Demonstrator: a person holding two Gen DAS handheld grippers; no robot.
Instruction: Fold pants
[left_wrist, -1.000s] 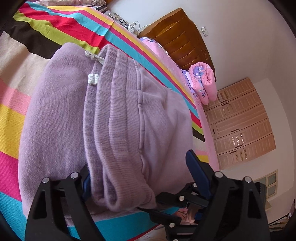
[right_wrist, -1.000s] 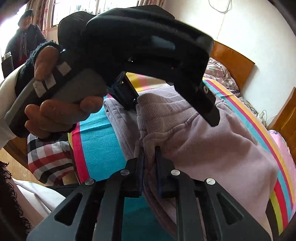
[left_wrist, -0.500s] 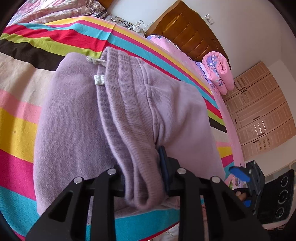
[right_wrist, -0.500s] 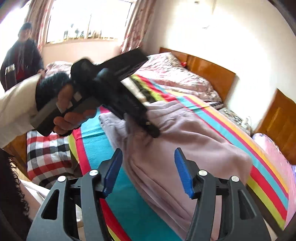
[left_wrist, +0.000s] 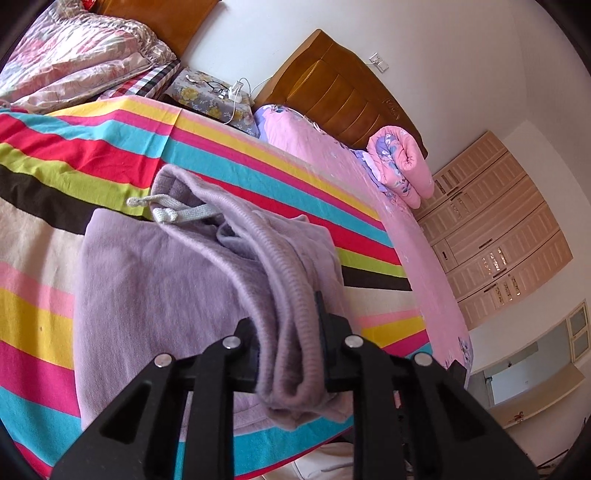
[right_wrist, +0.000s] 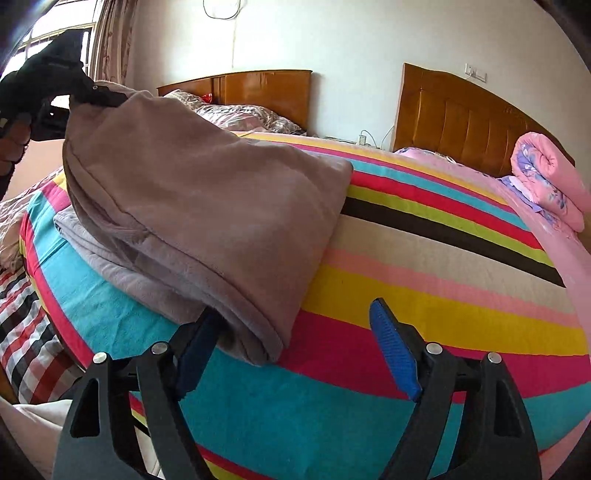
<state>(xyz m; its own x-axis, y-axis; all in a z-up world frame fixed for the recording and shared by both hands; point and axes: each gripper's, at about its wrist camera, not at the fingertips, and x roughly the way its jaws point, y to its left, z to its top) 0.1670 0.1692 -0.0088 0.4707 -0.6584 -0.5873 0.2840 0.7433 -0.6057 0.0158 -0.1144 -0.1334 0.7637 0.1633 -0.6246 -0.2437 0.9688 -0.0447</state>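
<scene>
Soft lilac fleece pants (left_wrist: 155, 280) with a ribbed waistband and pale drawstring, lying partly folded on a bed under a bright striped blanket (left_wrist: 92, 147). Left tool (left_wrist: 291, 354) pinching the bunched waistband, closing tighter, lifting that end clear of the blanket. Right tool (right_wrist: 291, 354) opening wide, gripping nothing, the folded corner resting beside one blue pad. Judged midway: layers doubled over, final fold and smoothing yet undone.
</scene>
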